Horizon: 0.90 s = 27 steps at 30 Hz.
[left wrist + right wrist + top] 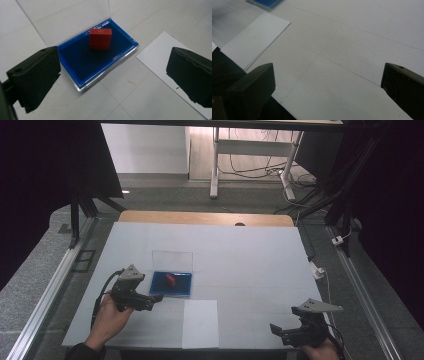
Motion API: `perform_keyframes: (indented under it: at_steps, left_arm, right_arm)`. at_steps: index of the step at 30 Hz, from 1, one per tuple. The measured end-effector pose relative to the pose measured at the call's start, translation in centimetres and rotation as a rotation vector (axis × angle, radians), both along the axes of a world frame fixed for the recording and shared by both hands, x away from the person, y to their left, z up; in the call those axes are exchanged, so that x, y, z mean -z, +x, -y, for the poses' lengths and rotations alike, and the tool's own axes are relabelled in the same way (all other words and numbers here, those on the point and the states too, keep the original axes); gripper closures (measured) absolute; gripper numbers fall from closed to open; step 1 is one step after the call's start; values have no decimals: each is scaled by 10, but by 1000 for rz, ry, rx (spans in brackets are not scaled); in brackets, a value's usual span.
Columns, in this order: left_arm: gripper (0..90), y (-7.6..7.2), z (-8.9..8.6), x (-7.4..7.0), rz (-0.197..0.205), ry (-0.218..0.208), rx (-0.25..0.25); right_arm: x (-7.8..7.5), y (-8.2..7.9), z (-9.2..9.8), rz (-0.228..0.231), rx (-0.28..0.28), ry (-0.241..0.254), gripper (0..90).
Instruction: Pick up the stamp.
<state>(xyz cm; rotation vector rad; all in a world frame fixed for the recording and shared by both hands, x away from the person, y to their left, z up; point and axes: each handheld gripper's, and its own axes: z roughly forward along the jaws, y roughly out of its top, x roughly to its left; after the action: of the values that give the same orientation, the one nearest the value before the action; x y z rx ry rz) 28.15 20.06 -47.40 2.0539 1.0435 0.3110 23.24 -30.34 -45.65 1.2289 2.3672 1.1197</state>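
On the left, the left gripper (156, 299) hovers just beside the near left corner of the case (159, 292), its jaws spread wide with nothing between them; in the left gripper view the same gripper (112, 70) looks straight down at the case (75, 72).

The case is a shallow blue tray with its clear lid (172, 259) standing upright at the far edge. Inside it sits one red block (170, 279), upright, towards the far side of the blue floor; the block (100, 39) touches no wall.

Just right of the case and nearer the person lies one white sheet (200, 322), flat on the table (250, 255).

Well apart, at the near right corner, the right gripper (276, 330) hangs above bare table, jaws also wide apart and empty.

One case, one block, one sheet, two grippers.
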Motion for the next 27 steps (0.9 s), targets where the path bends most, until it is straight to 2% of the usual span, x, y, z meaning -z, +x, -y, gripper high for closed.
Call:
perform_keyframes:
  at_steps: [4,7,12,17,27]
  left_arm:
    - [0,8,6,0,7,13,9]
    - [0,17,14,1,16,41,12]
    - [0,27,20,3,17,56,3]
    - [0,39,26,6,5,48,16]
    - [3,59,38,20,-31,117,46]
  right_arm:
    - [0,0,0,-2,-2,-2,0]
    - [0,0,-1,-3,-4,-3,0]
    - [1,0,-1,-3,-11,-6,0]
    - [1,1,-1,-5,-14,-11,0]
    - [1,1,-1,-7,-17,-16,0]
